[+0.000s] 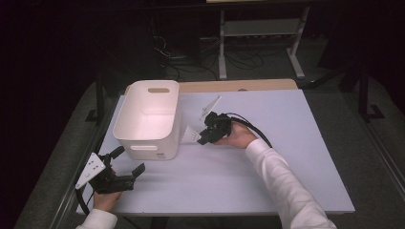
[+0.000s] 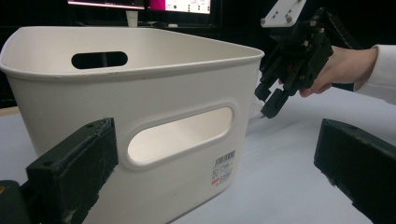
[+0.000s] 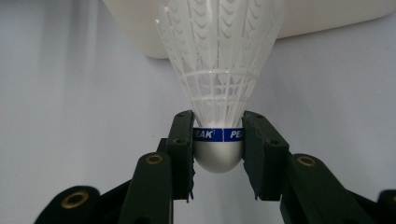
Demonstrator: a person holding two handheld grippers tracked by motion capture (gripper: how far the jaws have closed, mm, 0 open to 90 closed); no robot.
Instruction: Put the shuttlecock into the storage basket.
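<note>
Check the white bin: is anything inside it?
In the high view the white bin shows bare inner walls and floor, though its near wall hides the nearest strip of floor. The shuttlecock is outside it, clamped at its cork by the right gripper.

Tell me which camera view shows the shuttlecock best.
The right gripper view: the shuttlecock is close up, its cork base clamped between the right gripper's jaws, its white skirt toward the white bin. The high view shows it as a small white shape beside the bin. In the left gripper view the bin hides most of it.
</note>
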